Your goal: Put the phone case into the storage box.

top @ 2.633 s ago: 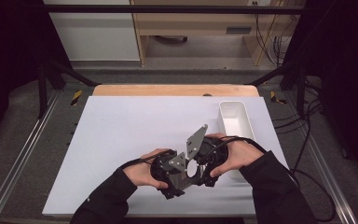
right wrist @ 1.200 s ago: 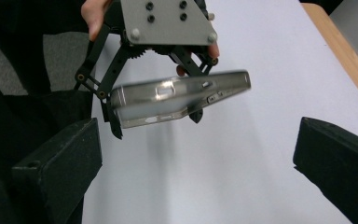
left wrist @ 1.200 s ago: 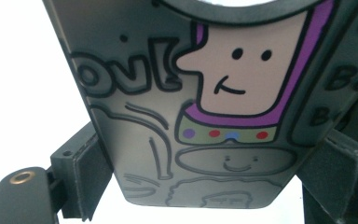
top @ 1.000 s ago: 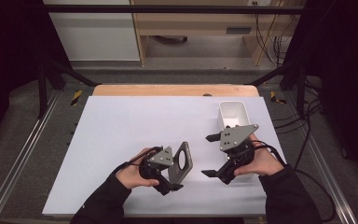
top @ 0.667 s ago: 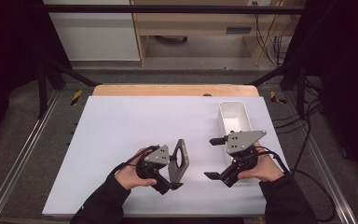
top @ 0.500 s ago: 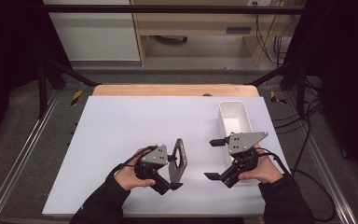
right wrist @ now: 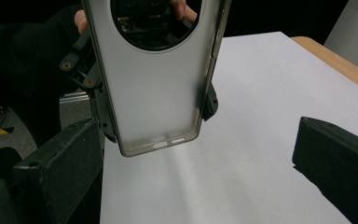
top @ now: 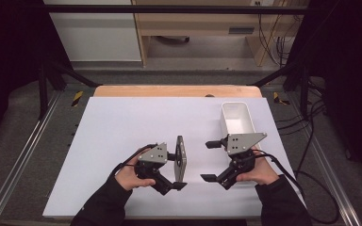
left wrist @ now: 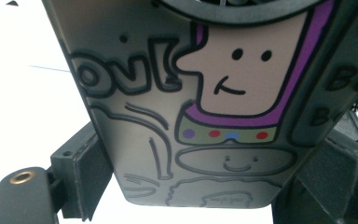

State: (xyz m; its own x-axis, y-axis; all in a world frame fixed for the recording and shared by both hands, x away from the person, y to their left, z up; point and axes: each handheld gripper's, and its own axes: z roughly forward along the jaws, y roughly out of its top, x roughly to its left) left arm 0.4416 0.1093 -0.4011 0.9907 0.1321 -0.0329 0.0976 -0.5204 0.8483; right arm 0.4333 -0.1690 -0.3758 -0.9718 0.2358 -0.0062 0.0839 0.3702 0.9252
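A phone case stands on edge above the white table sheet, with my left gripper shut on its lower end. In the left gripper view the case shows a cartoon print, pinched between the two black pads. My right gripper stands open a short way to the right of the case and holds nothing. The right gripper view shows the case's plain inner side with its round camera hole, in front of my open right gripper.
A white rectangular bin stands at the back right, just beyond the right gripper. The wooden table edge runs along the far side. Metal rails flank the table.
Both grippers were together at the case; the right one has let go and moved off right. The left gripper has kept the case and turned it edge-on to the high camera.
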